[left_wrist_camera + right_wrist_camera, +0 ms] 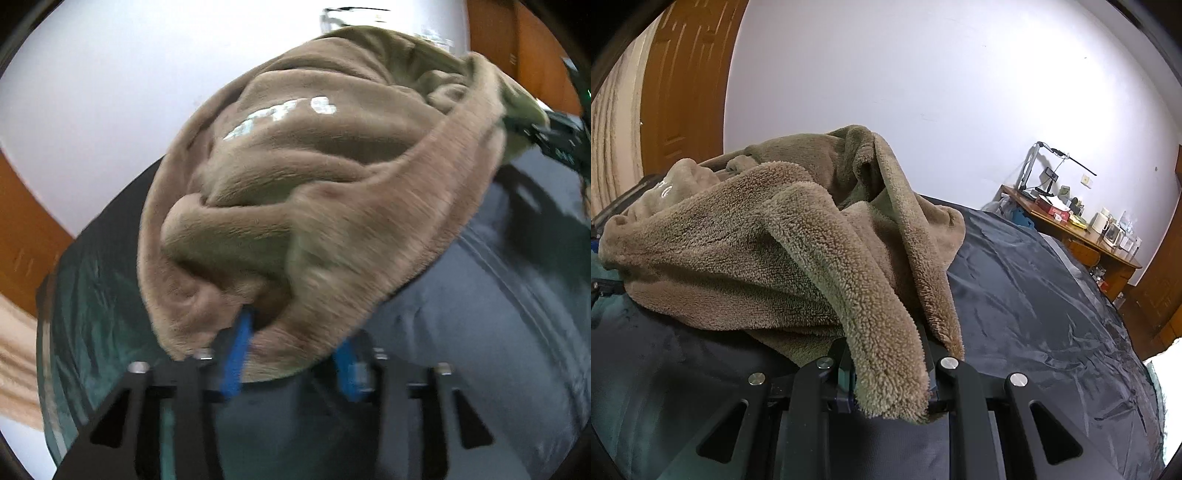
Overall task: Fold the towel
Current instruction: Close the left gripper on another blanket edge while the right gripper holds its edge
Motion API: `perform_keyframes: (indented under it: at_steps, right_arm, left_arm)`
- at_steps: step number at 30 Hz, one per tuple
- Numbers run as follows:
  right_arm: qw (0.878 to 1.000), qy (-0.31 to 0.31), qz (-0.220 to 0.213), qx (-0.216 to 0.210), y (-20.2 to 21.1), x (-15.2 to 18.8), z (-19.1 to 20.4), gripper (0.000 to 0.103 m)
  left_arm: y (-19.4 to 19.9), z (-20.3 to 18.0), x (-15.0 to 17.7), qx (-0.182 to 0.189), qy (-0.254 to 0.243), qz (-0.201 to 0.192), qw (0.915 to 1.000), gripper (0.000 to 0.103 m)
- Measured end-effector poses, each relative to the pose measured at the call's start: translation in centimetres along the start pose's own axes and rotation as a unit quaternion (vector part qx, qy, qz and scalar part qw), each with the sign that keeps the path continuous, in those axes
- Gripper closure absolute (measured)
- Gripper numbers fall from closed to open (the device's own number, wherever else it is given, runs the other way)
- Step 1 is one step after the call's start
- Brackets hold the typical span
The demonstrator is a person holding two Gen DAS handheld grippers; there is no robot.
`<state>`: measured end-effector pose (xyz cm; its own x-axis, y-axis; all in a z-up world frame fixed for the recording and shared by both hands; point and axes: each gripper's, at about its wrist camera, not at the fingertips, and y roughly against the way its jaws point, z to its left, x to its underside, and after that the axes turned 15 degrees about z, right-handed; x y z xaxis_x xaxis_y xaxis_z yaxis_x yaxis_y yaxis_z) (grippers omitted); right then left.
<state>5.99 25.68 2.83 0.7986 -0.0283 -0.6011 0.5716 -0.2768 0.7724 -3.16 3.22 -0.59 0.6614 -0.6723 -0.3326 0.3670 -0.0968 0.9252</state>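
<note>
Towel, brown and fluffy, lies bunched on a dark sheet, piled just ahead of both claws. A hem of it hangs down between the blue fingers of the left claw; whether they pinch it I cannot tell, the view being blurred. The right claw is clamped on a thick fold of the towel, which drapes over its tips. Beyond that claw, to its right, stands a cluttered wooden desk.

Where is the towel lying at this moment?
The towel lies crumpled on the dark sheet, left of centre in the right wrist view, far from the desk at the wall.
</note>
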Motion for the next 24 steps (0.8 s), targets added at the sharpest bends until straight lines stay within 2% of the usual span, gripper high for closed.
perform_keyframes:
  at_steps: [6, 8, 11, 13, 21, 24]
  right_arm:
    - [1.0, 0.005, -0.001, -0.009, 0.1, 0.1, 0.1, 0.082]
    - [1.0, 0.007, -0.001, -0.008, 0.1, 0.1, 0.2, 0.082]
    - [1.0, 0.007, 0.0, -0.008, -0.1, 0.0, 0.1, 0.082]
    - [1.0, 0.003, 0.002, -0.01, -0.1, 0.0, 0.0, 0.082]
    - [1.0, 0.016, 0.0, -0.004, 0.3, 0.2, 0.5, 0.082]
    - [1.0, 0.016, 0.0, -0.004, 0.3, 0.2, 0.6, 0.082]
  left_arm:
    - [0.4, 1.3, 1.0, 0.018, 0.063, -0.02, 0.9976, 0.087]
    - [0.9, 1.2, 1.6, 0.02, 0.067, -0.028, 0.9971, 0.087]
    - [1.4, 0.0, 2.5, 0.028, 0.032, -0.037, 0.9984, 0.087]
    - [1.5, -0.7, 2.8, 0.017, 0.015, -0.032, 0.9992, 0.087]
    - [-0.5, 0.7, 1.5, 0.024, 0.055, -0.008, 0.9982, 0.087]
    - [-0.8, 0.1, 0.3, 0.007, 0.075, -0.009, 0.9971, 0.09]
